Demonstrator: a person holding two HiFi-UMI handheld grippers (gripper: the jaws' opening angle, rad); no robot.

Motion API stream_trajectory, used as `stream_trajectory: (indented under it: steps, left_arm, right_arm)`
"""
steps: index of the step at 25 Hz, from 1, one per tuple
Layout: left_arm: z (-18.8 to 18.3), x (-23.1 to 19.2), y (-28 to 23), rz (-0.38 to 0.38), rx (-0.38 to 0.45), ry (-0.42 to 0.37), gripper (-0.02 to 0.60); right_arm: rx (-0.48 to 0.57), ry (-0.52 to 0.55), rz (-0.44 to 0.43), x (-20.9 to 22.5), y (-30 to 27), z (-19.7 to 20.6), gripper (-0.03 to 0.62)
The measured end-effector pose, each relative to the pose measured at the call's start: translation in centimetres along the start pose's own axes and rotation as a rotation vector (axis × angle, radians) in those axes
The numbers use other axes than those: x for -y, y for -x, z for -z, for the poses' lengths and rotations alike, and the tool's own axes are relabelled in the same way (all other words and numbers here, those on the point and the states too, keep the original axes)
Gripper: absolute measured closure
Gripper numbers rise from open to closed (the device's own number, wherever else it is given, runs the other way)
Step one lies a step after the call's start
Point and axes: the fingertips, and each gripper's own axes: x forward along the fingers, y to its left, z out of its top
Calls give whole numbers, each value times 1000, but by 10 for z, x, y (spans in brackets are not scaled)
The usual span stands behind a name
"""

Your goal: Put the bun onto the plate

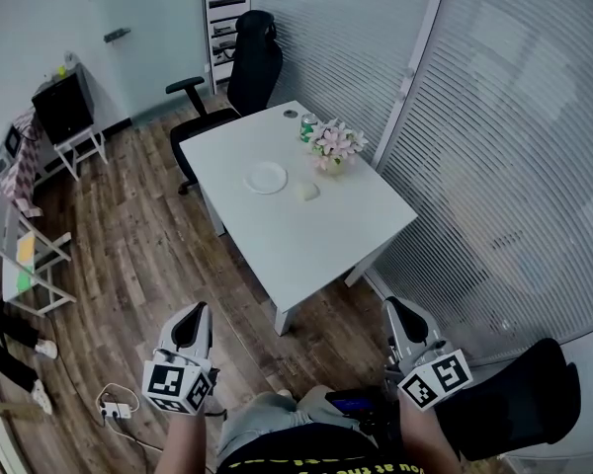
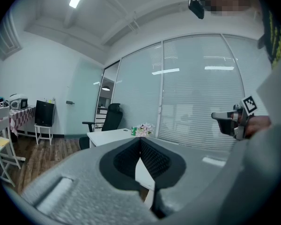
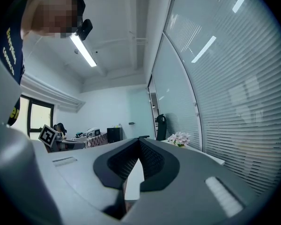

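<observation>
A white round plate (image 1: 266, 178) lies on the white table (image 1: 316, 245), far in front of me. The pale bun (image 1: 307, 192) sits on the table just right of the plate, apart from it. Both grippers hang near my body over the wooden floor, well short of the table. My left gripper (image 1: 193, 313) (image 2: 140, 140) is shut with nothing between its jaws. So is my right gripper (image 1: 396, 308) (image 3: 139, 140), empty, with its tips together. Neither gripper view shows the plate or the bun.
A pot of pink flowers (image 1: 336, 144) and a green can (image 1: 307, 127) stand at the table's far corner. A black office chair (image 1: 247, 72) is behind the table, another black chair (image 1: 519, 403) at my right. Glass walls with blinds (image 1: 494, 146) run along the right. A power strip (image 1: 117, 404) lies on the floor.
</observation>
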Motion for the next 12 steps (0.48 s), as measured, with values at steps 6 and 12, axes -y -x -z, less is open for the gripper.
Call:
stream_trajectory:
  steps: [6, 12]
  left_arm:
    - [-4, -4, 8, -9, 8, 4, 578]
    - [-6, -2, 7, -15, 9, 2, 578]
  right_arm:
    - [6, 7, 9, -4, -1, -6, 588]
    - [22, -4, 7, -2, -9, -11, 588]
